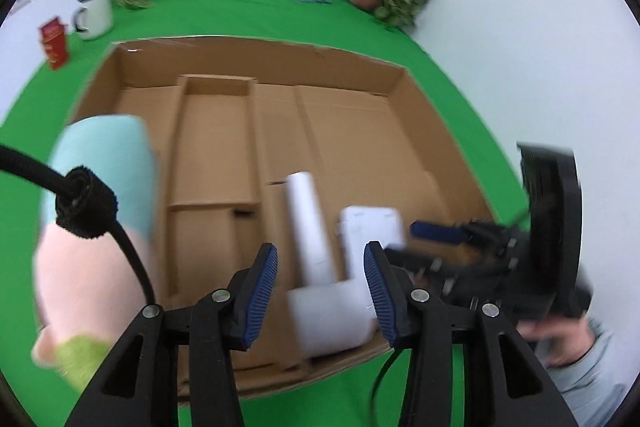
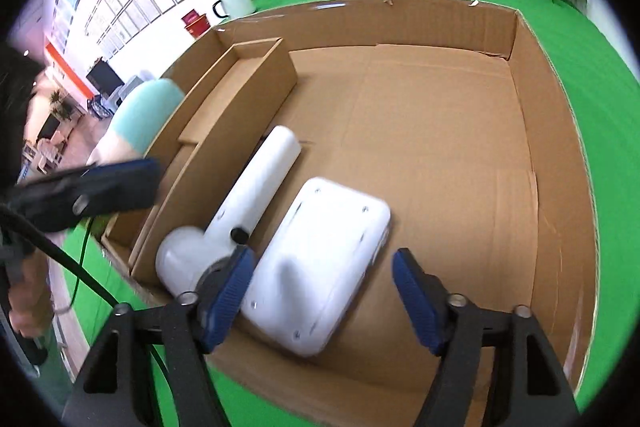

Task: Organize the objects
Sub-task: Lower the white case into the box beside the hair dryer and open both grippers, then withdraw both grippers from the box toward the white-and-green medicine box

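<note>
White handheld device (image 2: 248, 195) and white flat unit (image 2: 320, 263) lie side by side on floor of cardboard box (image 2: 532, 131), beside divider, so they stay packed tidy. Your right gripper (image 2: 320, 291) hovers above flat unit, jaws parted, gripping nothing. Your left gripper (image 1: 320, 291) also released, empty.

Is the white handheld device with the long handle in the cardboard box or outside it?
In. The white handheld device lies on the cardboard box floor, beside a flat white unit.
</note>
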